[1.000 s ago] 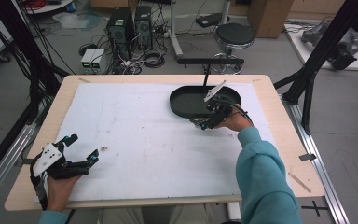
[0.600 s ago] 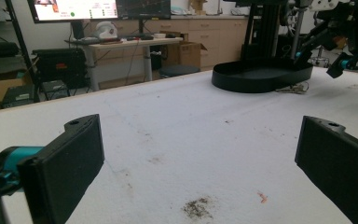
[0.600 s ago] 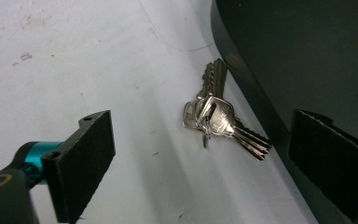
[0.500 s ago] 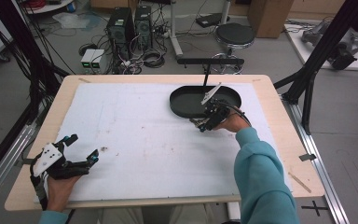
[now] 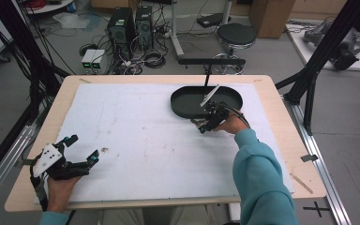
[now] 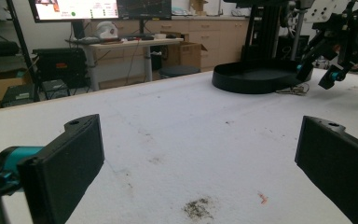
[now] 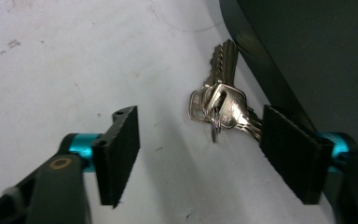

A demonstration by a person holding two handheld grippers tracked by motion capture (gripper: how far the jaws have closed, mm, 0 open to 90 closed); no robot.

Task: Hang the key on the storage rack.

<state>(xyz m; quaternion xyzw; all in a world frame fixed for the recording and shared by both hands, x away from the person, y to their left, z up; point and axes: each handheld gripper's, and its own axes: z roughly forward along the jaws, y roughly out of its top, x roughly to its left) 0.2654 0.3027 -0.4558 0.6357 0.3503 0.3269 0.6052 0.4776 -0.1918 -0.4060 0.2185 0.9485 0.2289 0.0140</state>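
Your right tongs (image 7: 200, 154) stand over the bunch of keys (image 7: 221, 109), which lies flat on the white mat (image 5: 140, 140) just beside the near wall of the black tray (image 5: 183, 101). The jaws have just been closing, with the keys between them, but the pads are not yet pressing — one pad stands well off on the bare mat side, the other sits right at the key tips, close against the tray wall. So that side is tight: the tray's rim leaves your far pad almost no room, while the mat side is wide open.

In the high view your right tongs (image 5: 209, 119) sit at the tray's near edge, toward the right of the desk (image 5: 281, 117), with open mat stretching left of them.

Your left tongs (image 5: 82, 150) rest released near the front left corner of the desk, jaws spread wide with nothing between them — only stained mat ahead in the left gripper view. The desk's front edge lies close under that hand. A long free stretch of mat separates your two hands.
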